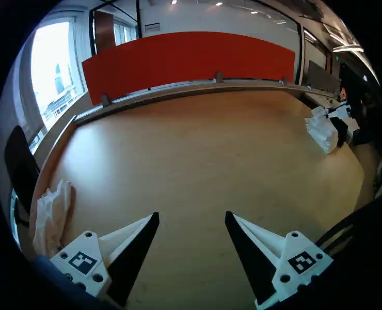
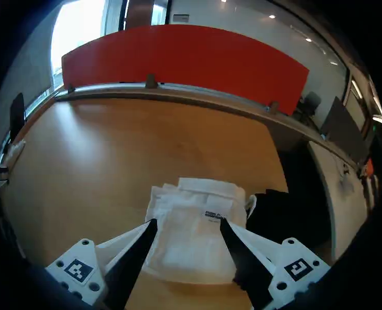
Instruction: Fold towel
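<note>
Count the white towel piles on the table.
2: a crumpled pile at the table's left edge in the left gripper view, a folded stack at right. Others may be hidden.

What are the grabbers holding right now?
Nothing. The left gripper is open above the table; the right gripper is open over the folded white towels, not pinching them.

No word or number could be read anywhere. A short dark printed line (image 2: 215, 215) stood on the folded white towel (image 2: 191, 243), toward 2 o'clock on its top face, too small to make out. The jaws of the left gripper (image 1: 191, 217) and the right gripper (image 2: 187, 222) each bore square black-and-white coded markers (image 1: 82, 262), without letters. A pale wall sign (image 1: 152, 27) at 12 o'clock was blurred.
</note>
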